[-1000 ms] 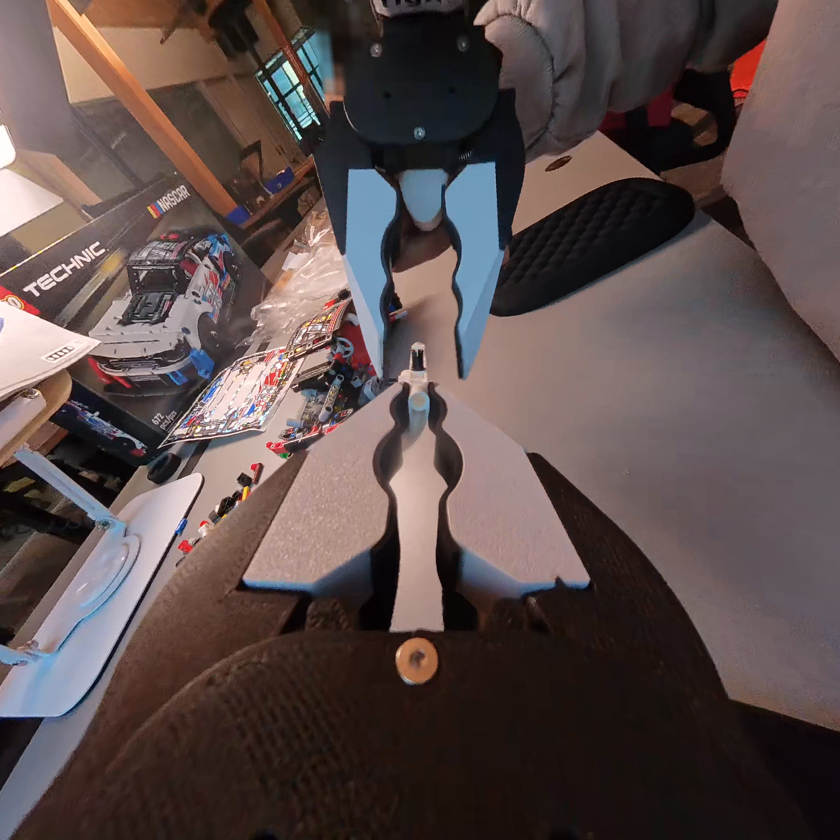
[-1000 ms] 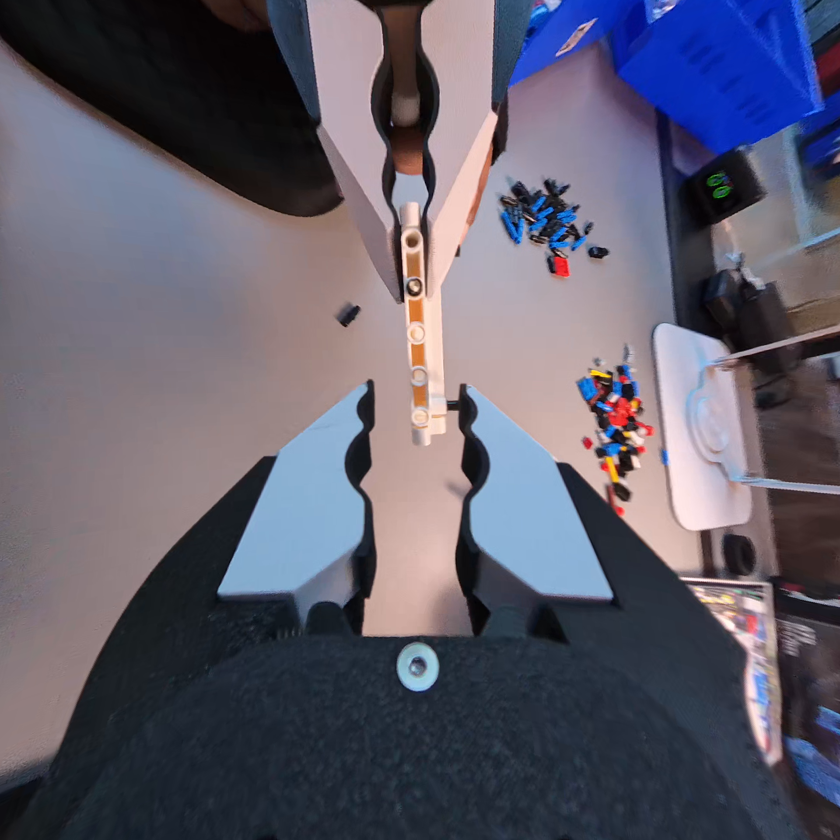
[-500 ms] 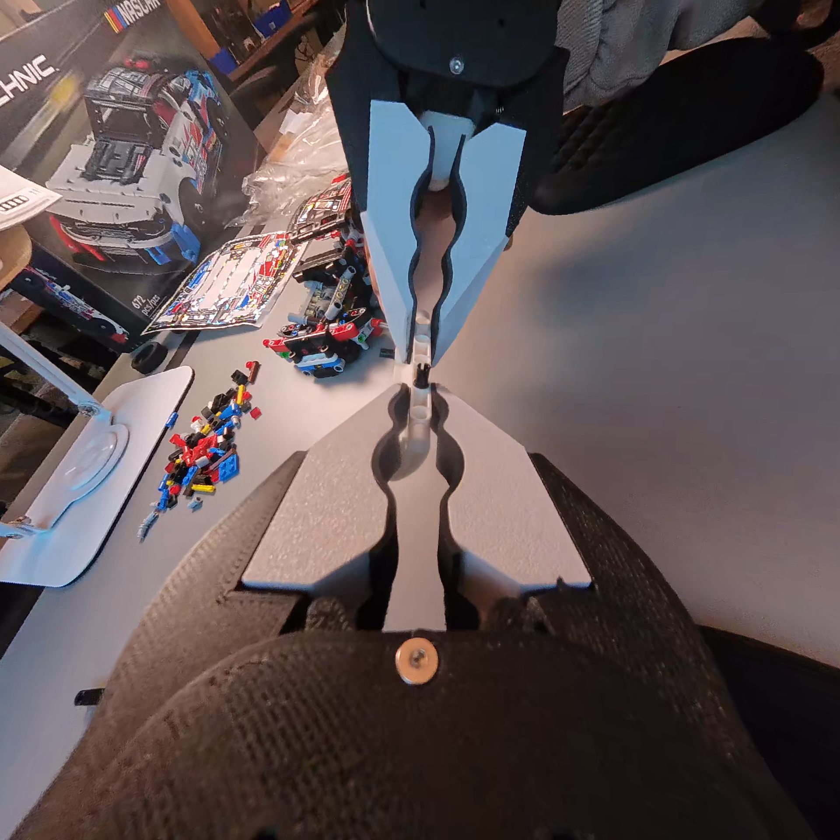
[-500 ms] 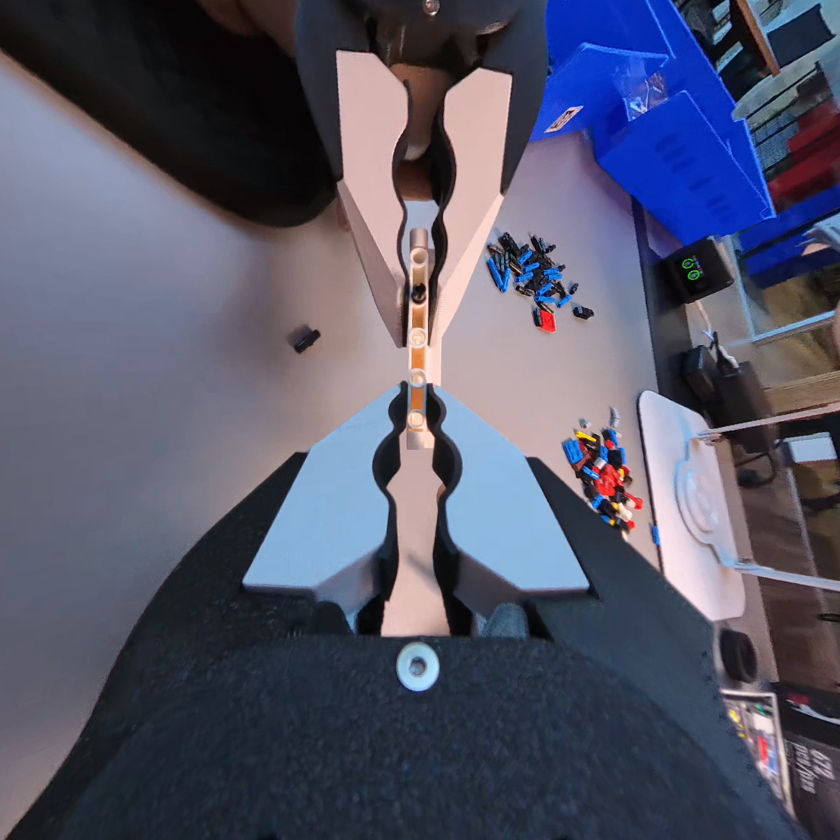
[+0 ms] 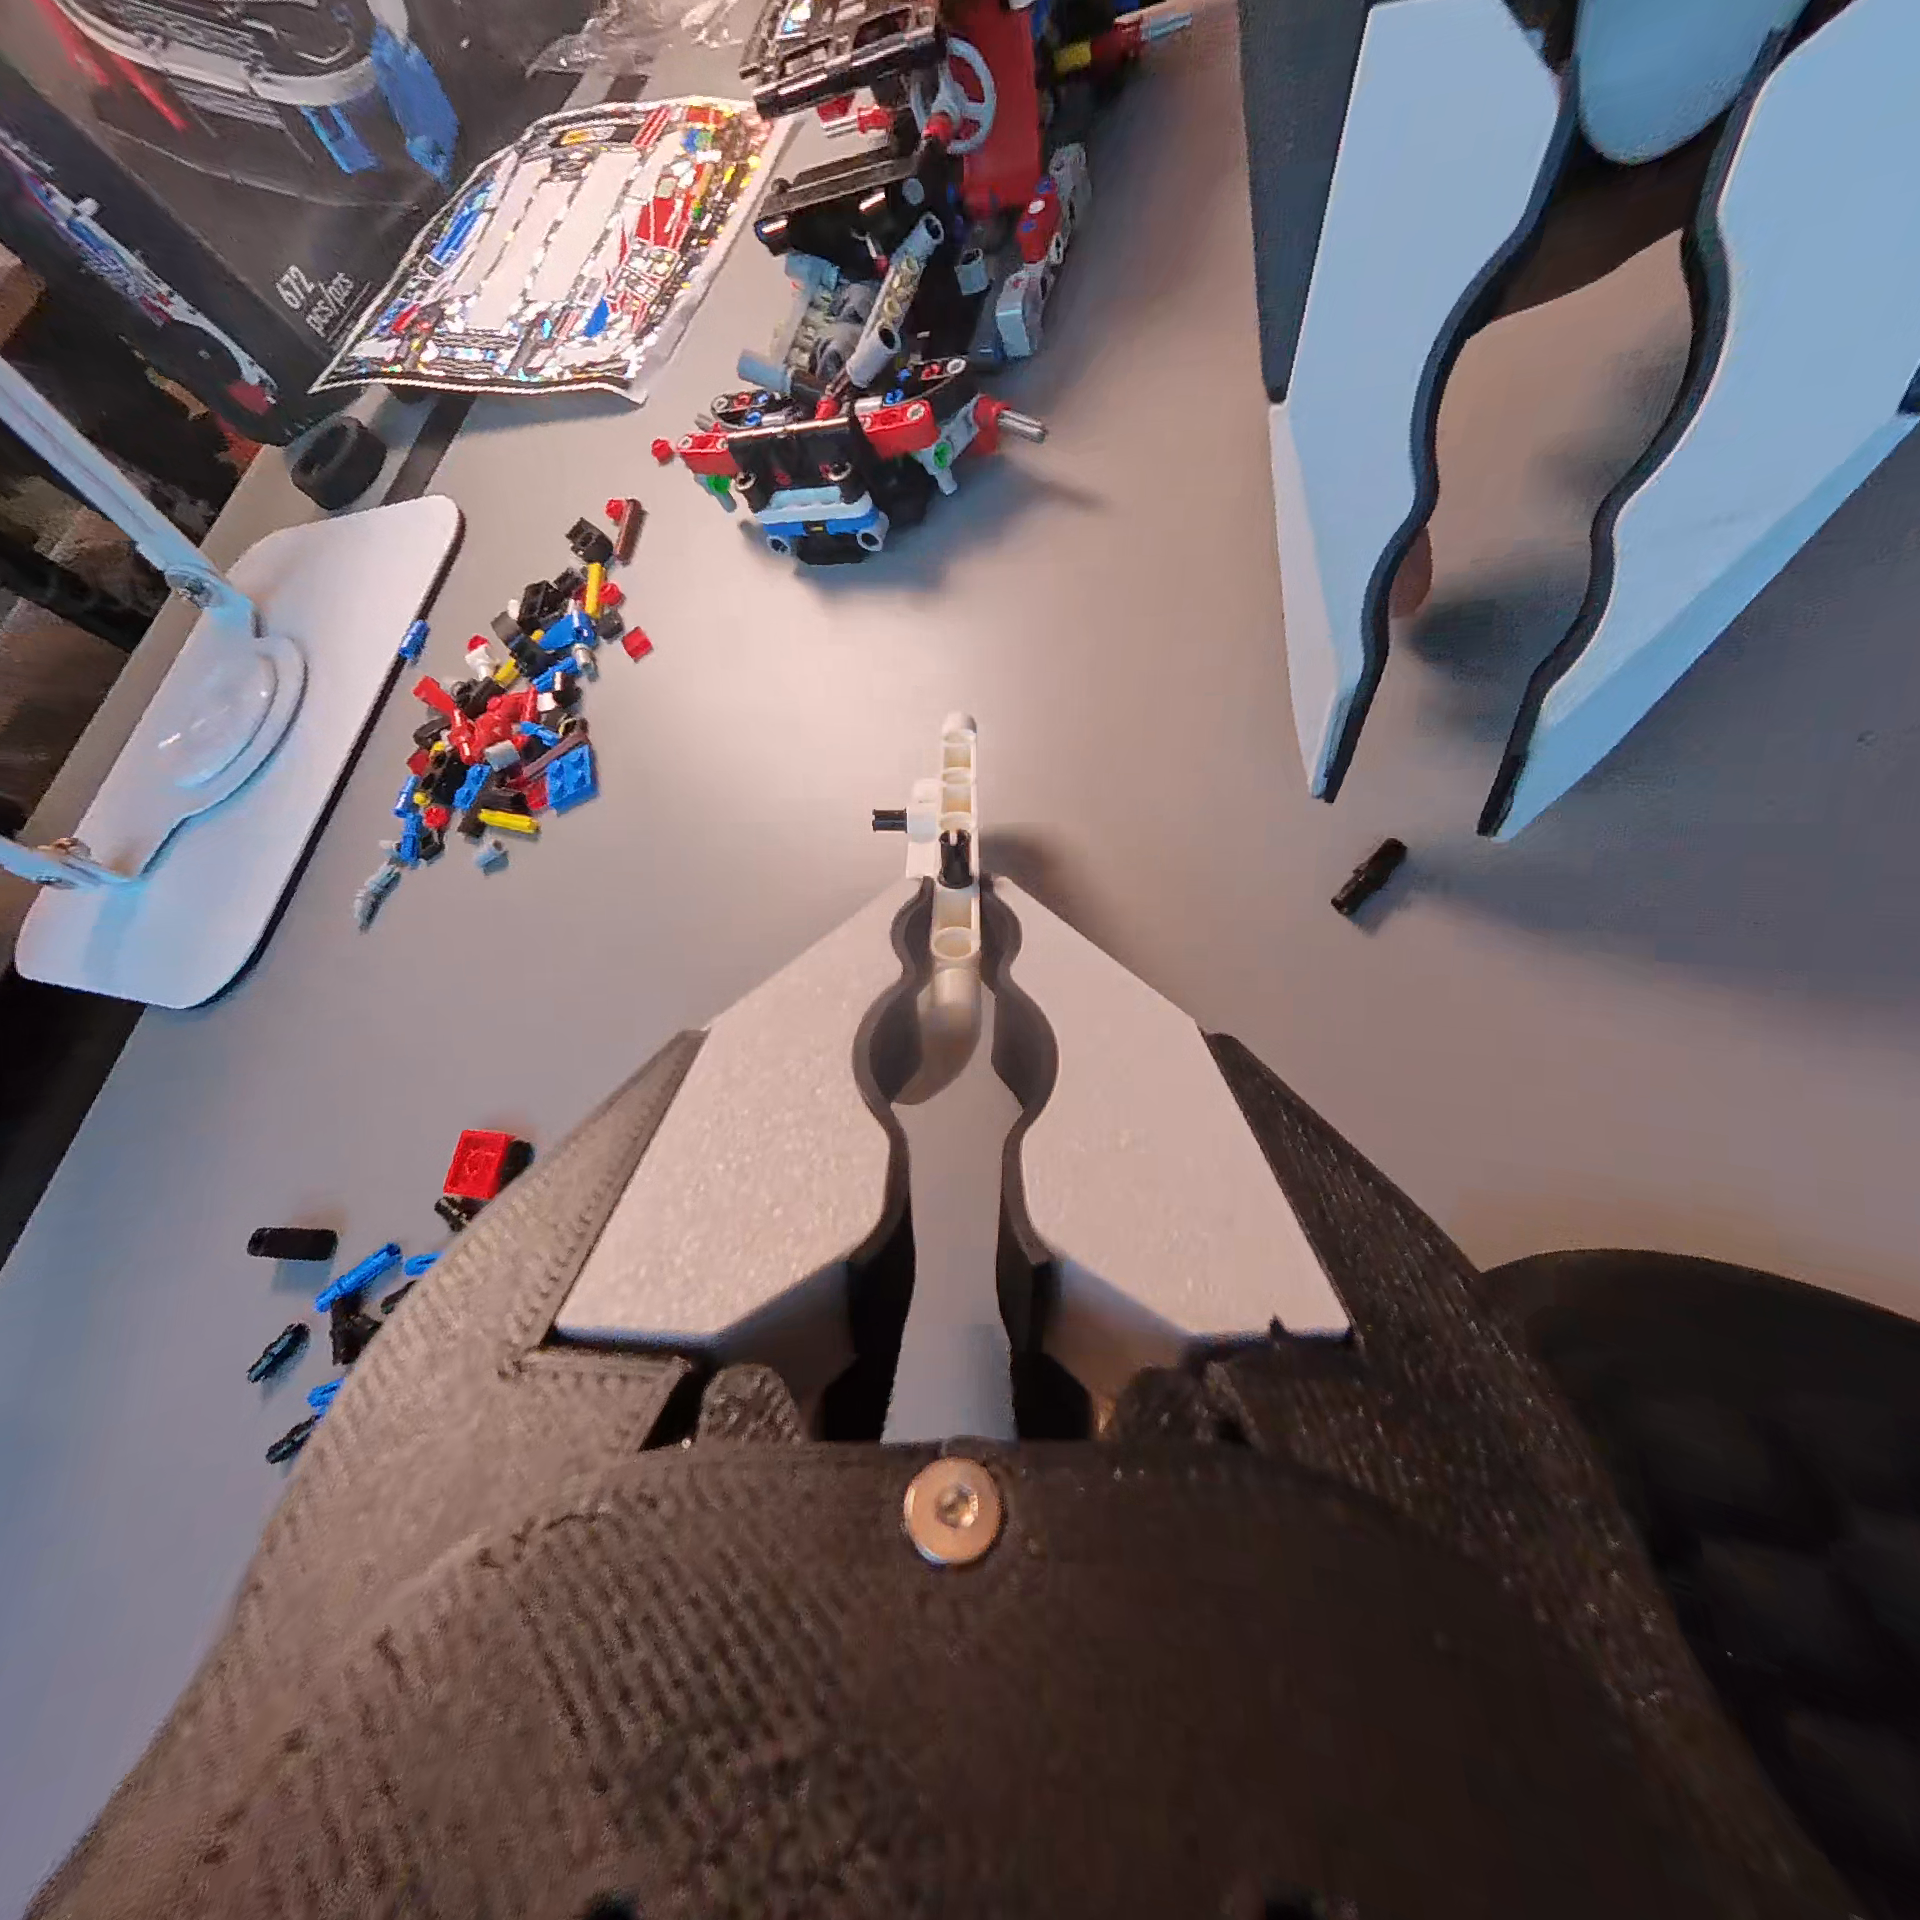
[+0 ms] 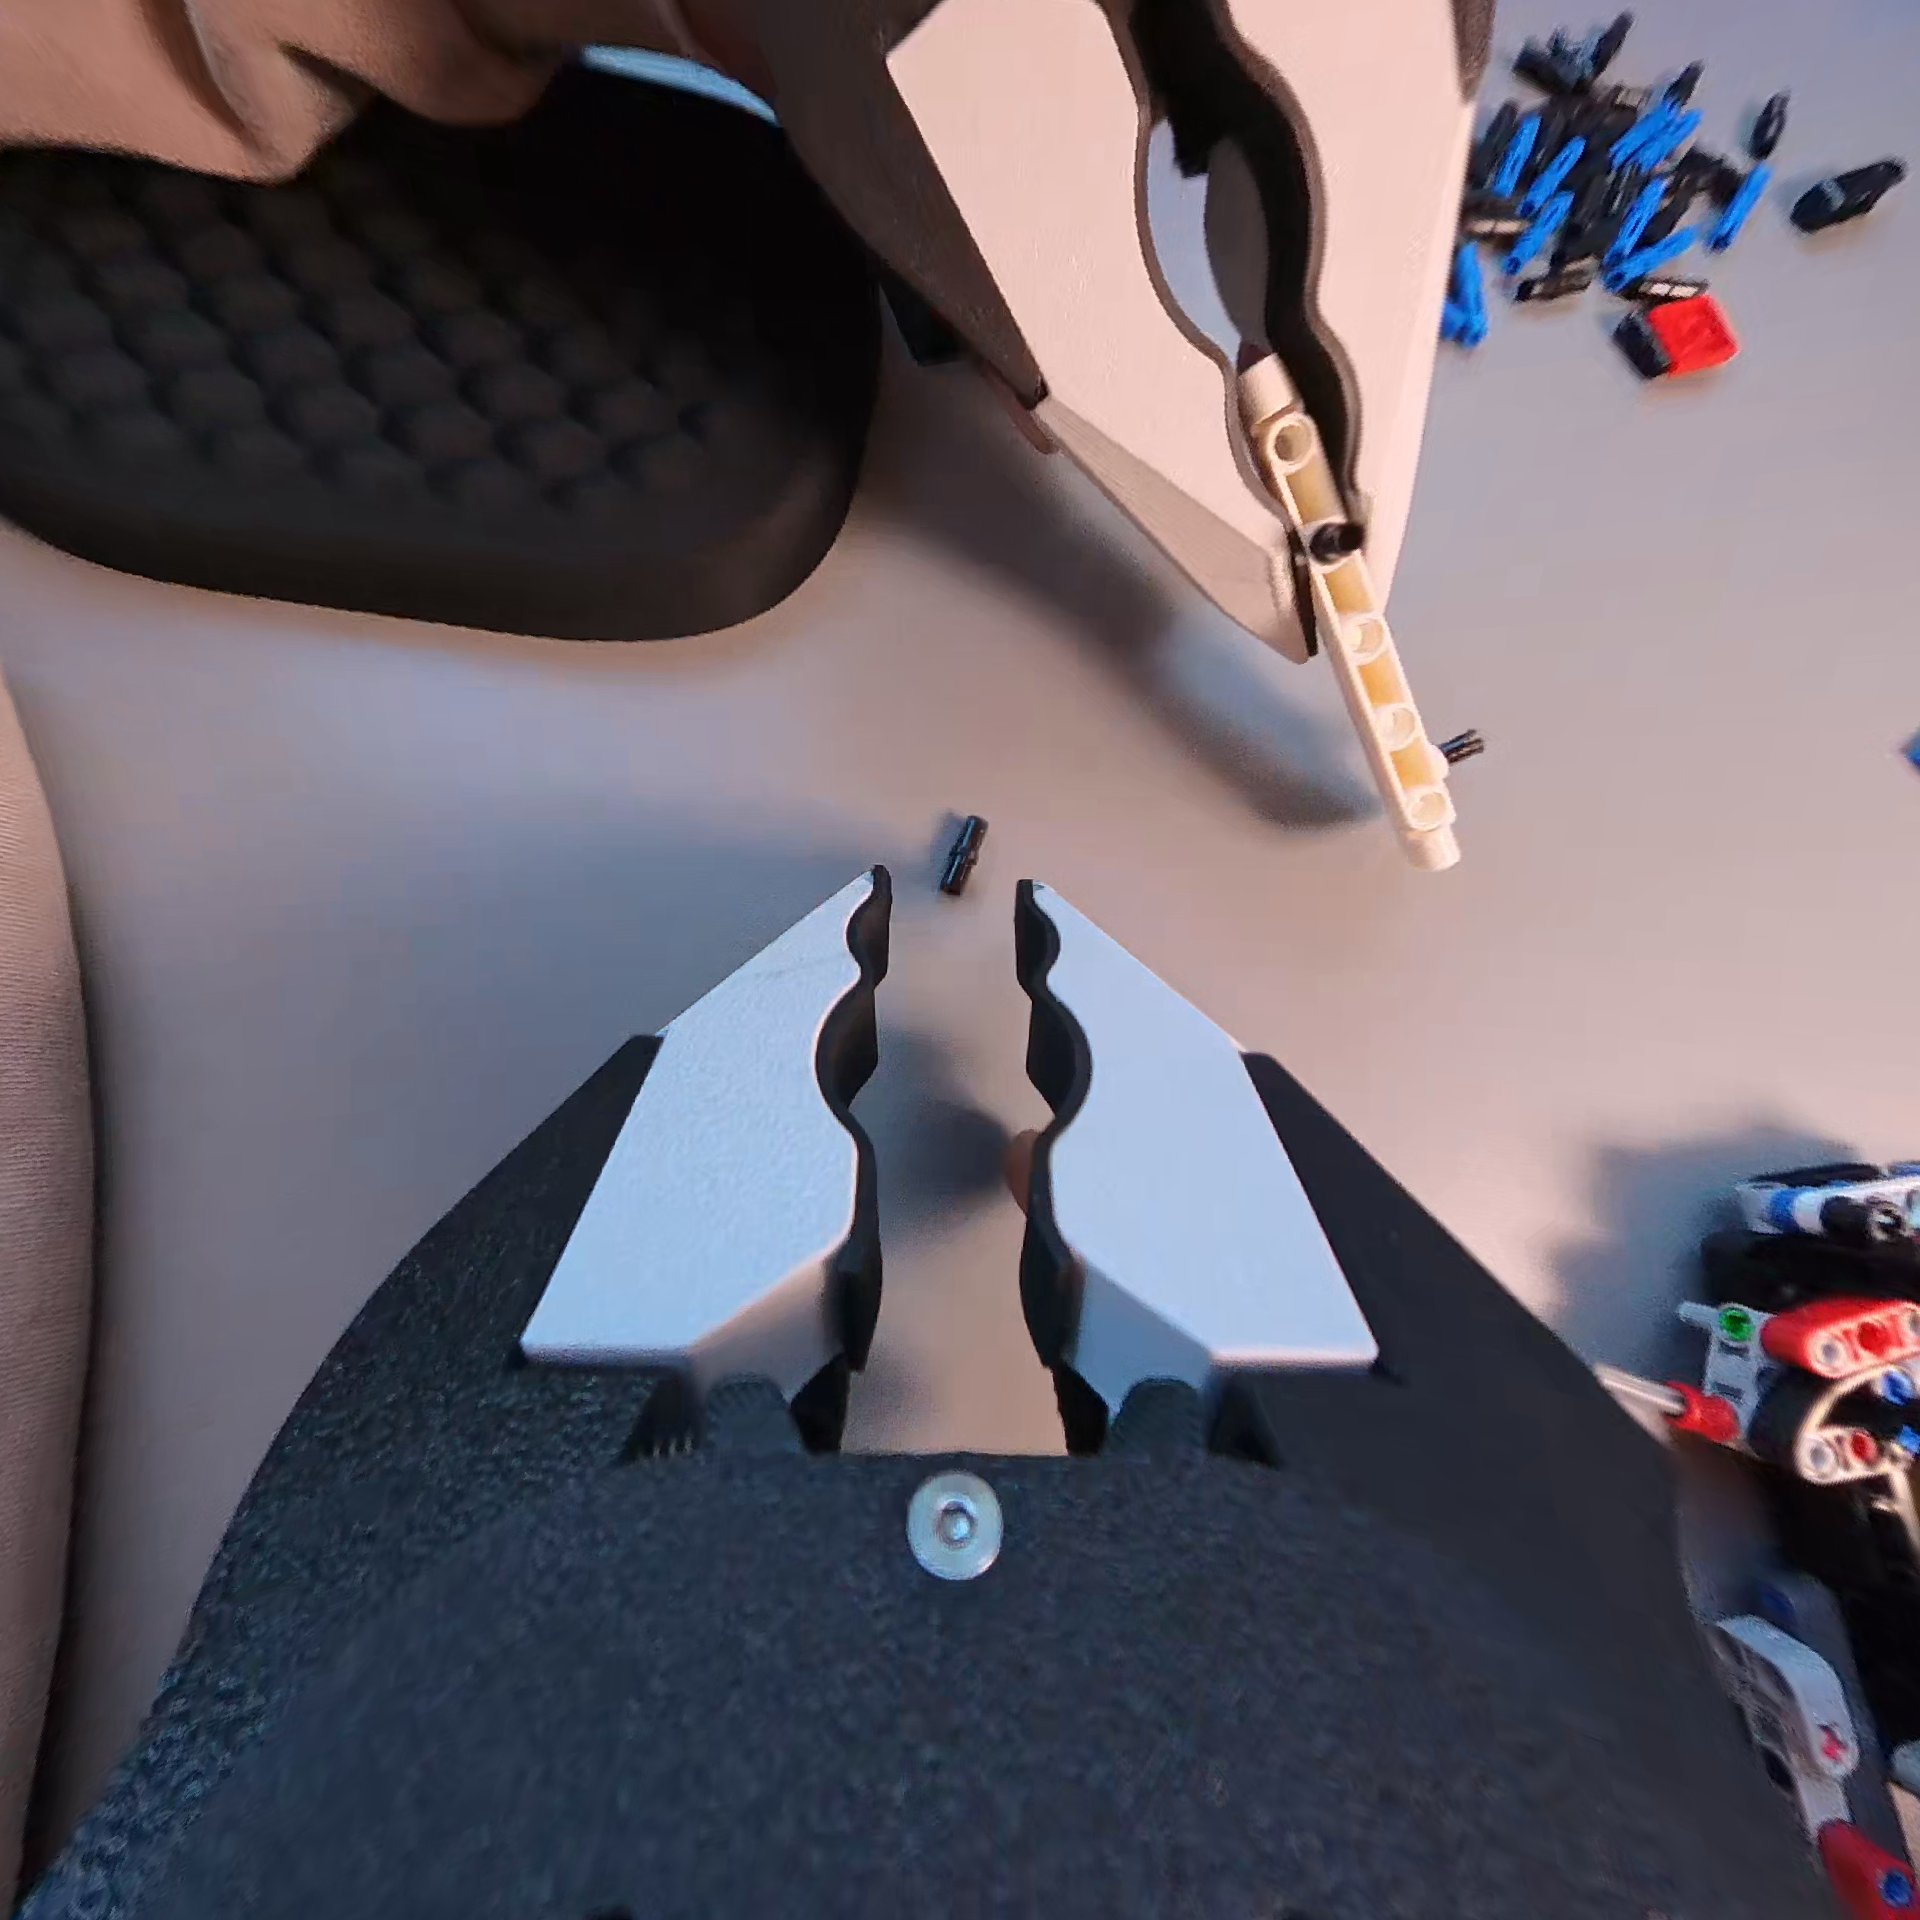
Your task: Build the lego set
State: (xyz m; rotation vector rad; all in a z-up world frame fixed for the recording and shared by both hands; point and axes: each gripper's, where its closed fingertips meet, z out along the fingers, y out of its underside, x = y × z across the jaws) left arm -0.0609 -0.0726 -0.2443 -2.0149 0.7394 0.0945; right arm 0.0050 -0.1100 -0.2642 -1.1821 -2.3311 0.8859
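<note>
My left gripper (image 5: pixel 954 883) is shut on a white holed beam (image 5: pixel 954 800) that carries black pins and sticks out forward above the table. The beam also shows in the right wrist view (image 6: pixel 1361 634), gripped by the left gripper (image 6: pixel 1304 582). My right gripper (image 6: pixel 951 888) is open and empty, its tips just short of a loose black pin (image 6: pixel 962 854) lying on the table. In the left wrist view the right gripper (image 5: pixel 1403 810) hangs open at the upper right, with that black pin (image 5: pixel 1369 876) below its tips. A partly built car chassis (image 5: pixel 883 312) stands at the back.
A pile of mixed small pieces (image 5: pixel 509 707) lies left of the beam, with blue and black pins (image 5: pixel 332 1309) nearer. A sticker sheet (image 5: pixel 551 249), the set box (image 5: pixel 187 156), a white stand base (image 5: pixel 208 748) and a black padded rest (image 6: pixel 416 353) surround the grey table (image 5: pixel 1455 1091). Spacing between my two grippers at the tips: around 8 cm.
My right gripper let go of the beam, opened and swung away to the loose black pin. My left gripper still holds the beam and has moved lower toward the table.
</note>
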